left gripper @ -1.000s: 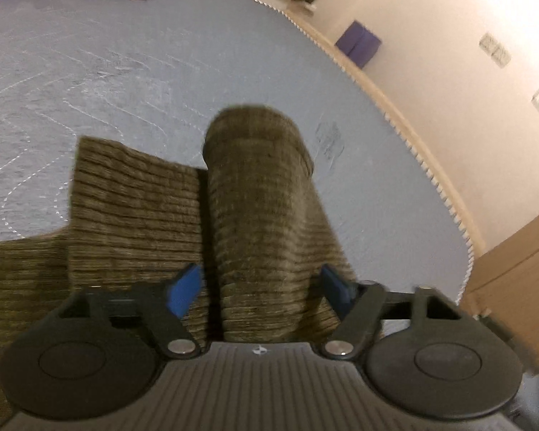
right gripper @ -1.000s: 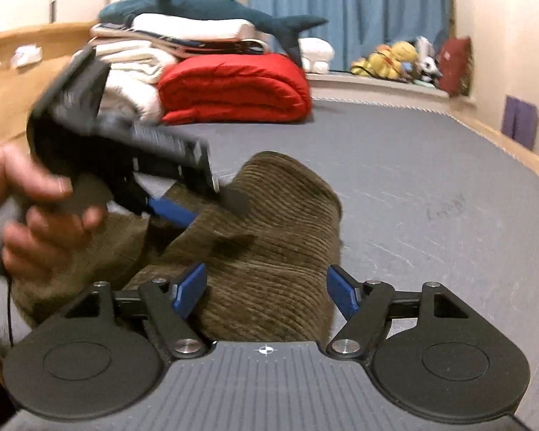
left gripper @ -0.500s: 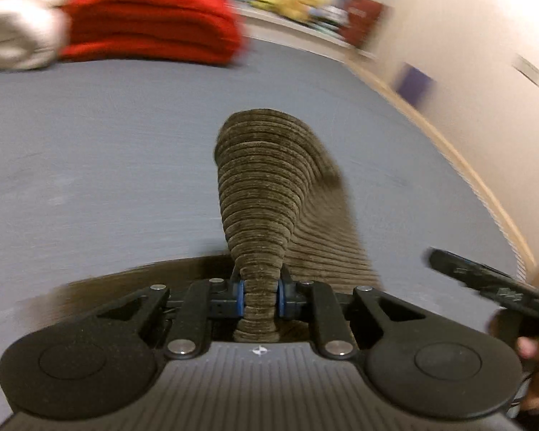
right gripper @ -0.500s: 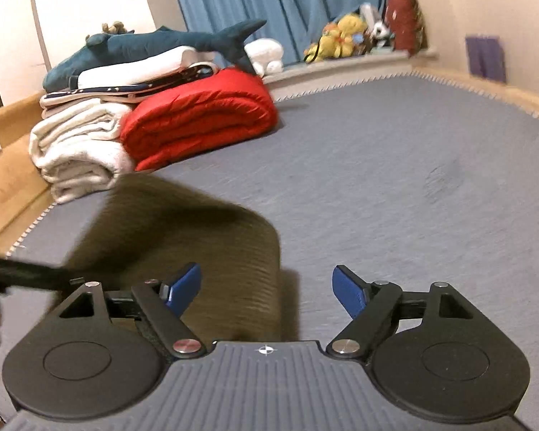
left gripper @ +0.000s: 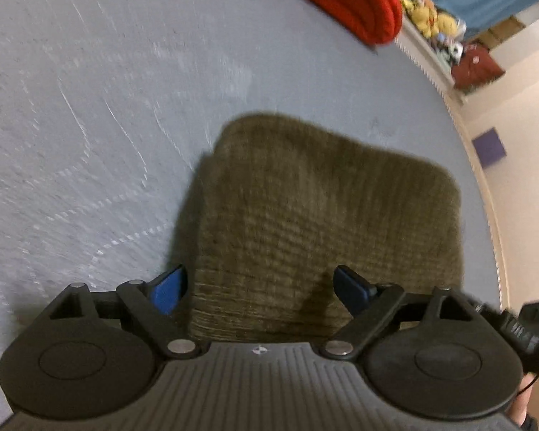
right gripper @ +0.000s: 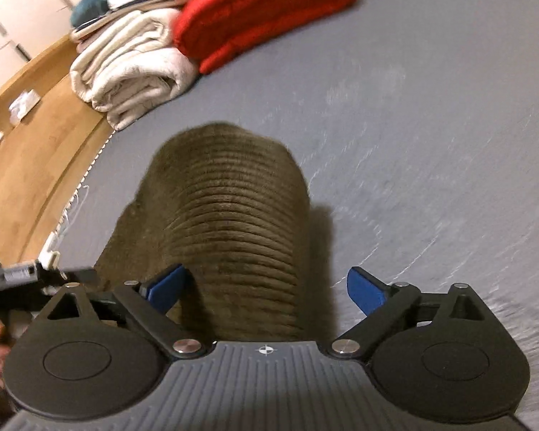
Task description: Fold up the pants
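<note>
The olive-brown corduroy pants lie folded into a compact block on the grey mattress. My left gripper is open just above their near edge, blue pads apart, nothing between them. In the right wrist view the pants form a rounded folded bundle. My right gripper is open over their near end, empty. The left gripper's body shows at the left edge of the right wrist view; the right gripper shows at the right edge of the left wrist view.
A red folded duvet and rolled white towels are stacked at the far end of the mattress. A wooden bed frame runs along the left. Plush toys sit on a ledge by the wall.
My left gripper was shut on a raised fold of the pants half a second ago; it has let go and opened. The pants now lie folded flat. Both grippers have tilted downward over them.
</note>
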{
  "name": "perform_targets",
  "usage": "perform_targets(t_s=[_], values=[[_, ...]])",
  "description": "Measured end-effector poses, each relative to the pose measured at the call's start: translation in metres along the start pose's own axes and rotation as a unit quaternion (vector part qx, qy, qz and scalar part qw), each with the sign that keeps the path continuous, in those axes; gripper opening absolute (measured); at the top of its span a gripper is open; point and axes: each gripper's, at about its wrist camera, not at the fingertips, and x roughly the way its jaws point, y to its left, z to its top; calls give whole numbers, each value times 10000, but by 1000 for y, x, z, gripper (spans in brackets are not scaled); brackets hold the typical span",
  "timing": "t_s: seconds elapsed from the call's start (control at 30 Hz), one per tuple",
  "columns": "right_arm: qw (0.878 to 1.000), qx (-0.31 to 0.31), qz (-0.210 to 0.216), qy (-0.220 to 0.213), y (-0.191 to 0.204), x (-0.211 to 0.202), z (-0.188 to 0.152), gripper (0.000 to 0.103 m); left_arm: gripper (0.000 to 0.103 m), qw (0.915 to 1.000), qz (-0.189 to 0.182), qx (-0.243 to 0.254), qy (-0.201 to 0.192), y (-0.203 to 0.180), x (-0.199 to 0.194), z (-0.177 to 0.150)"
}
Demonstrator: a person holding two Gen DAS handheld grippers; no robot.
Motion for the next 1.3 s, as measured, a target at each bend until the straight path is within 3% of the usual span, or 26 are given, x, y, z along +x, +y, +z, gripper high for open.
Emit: perform_targets(t_s=[0.1,0.13,0.2,0.23,0.3,0.4,0.5,0.63,0.73,0.83,0.9,0.97,1.03,1.07,1.1,1.23,1.3], values=[[9983,364,352,296,-6,16,0,94,93,9994,-233,-152,182,5,24,-3],[9976,434,408,341,-8,20,-2,88,89,9992,-315,-126,213,5,28,-4],[9979,441,364,290,-7,22,-3,66,77,9993,-311,109,161,-5,29,-3],[9983,397,364,237,-6,19,-4,60,76,9994,-195,260,115,-12,31,-4],[9990,221,368,114,-2,9,-6,45,62,9986,-8,522,-14,-29,28,-7],[9988,-445,136,-165,15,-17,-9,40,50,9974,-214,674,-153,-56,25,-11],[9964,-724,-50,-439,14,-62,8,39,49,9937,-696,849,-245,-93,32,-18],[9913,-1041,-120,-799,-2,-125,47,40,49,9815,-1293,1219,-708,-155,31,-15],[9903,-969,-179,-975,-19,-160,70,40,49,9719,-1475,1481,-1082,-193,28,-14],[9892,-980,-135,-1081,-38,-175,93,41,52,9745,-1617,1260,-917,-206,45,-7],[9908,-850,-191,-1034,-59,-167,106,51,64,9835,-1338,1056,-612,-206,70,0],[9882,-670,-747,-1154,-85,-151,109,68,64,9906,-205,1178,-664,-205,92,2],[9742,-351,-1804,-1308,-118,-137,101,70,64,9782,872,1595,-1001,-212,100,-2],[9704,-258,-2108,-1153,-129,-132,99,64,64,9735,971,1738,-1128,-214,98,-5],[9698,-213,-2189,-1055,-135,-131,98,54,64,9714,848,1854,-1220,-218,93,-9],[9718,-1118,-1426,-1507,-111,-148,89,53,64,9592,17,2403,-1490,-252,74,-25],[9726,-1563,-1010,-1391,-94,-143,87,53,64,9525,-335,2631,-1496,-261,71,-37]])
